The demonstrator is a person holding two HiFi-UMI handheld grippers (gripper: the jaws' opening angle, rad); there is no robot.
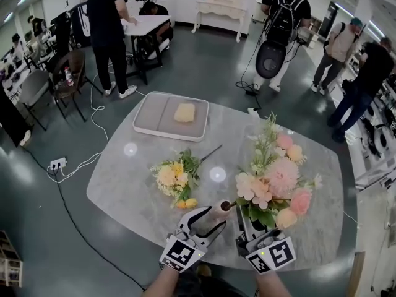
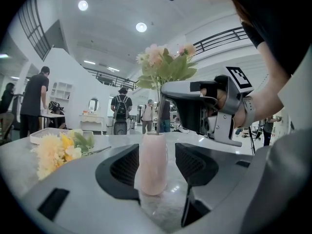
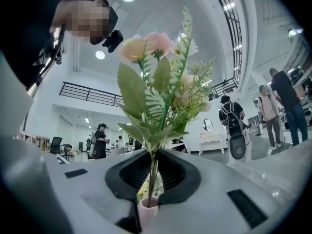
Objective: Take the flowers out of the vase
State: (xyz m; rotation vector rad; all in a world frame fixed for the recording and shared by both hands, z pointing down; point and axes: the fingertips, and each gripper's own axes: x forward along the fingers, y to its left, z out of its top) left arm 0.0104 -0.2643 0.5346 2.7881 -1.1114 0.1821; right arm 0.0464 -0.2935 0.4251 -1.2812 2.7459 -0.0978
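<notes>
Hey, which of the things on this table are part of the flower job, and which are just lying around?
In the job: vase, pink bouquet, left gripper, right gripper.
Lying about: yellow flower bunch, grey tray, yellow block on it.

In the head view the vase [image 1: 220,210] shows only its neck, because the left gripper [image 1: 215,218] covers its body. Just right of the vase, the right gripper [image 1: 246,226] has its jaws lost under the flowers [image 1: 275,184]. In the right gripper view that gripper's body cuts the vase off below its mouth. Beyond the vase, the block [image 1: 184,112] on the tray [image 1: 148,121] is too small to tell.
</notes>
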